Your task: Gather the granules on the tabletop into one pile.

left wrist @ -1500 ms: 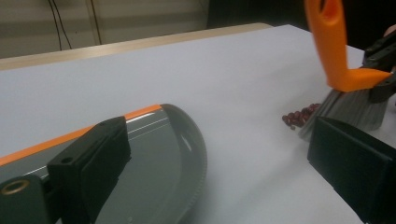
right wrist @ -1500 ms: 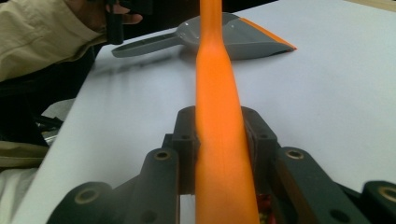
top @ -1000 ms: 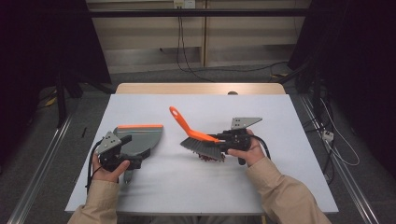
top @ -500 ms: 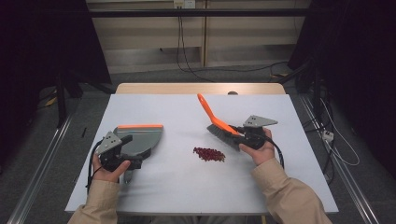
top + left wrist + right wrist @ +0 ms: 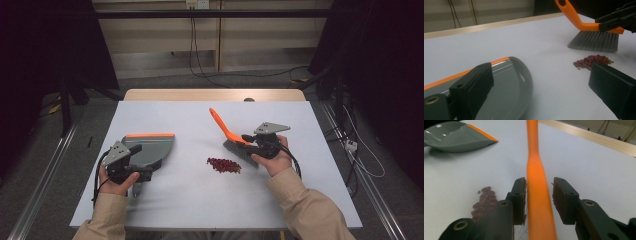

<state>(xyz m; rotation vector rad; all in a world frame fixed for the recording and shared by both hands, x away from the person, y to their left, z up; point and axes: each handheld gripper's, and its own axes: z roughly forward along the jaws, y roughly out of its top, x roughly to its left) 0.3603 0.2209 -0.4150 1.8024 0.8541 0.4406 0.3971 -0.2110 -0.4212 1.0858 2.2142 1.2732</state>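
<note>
Brush, orange-handled with grey bristles, sits between the jaws of the right claw; those jaws have just been opening, and a gap shows on at least one side of the handle, so the grip is released. Its bristles rest on the surface, just beside a small heap of red beans. Well apart to the left, the left claw is clenched on the handle of a grey dustpan with an orange edge. Beyond the white surface, cables hang down a pale wall in a dim room.
</note>
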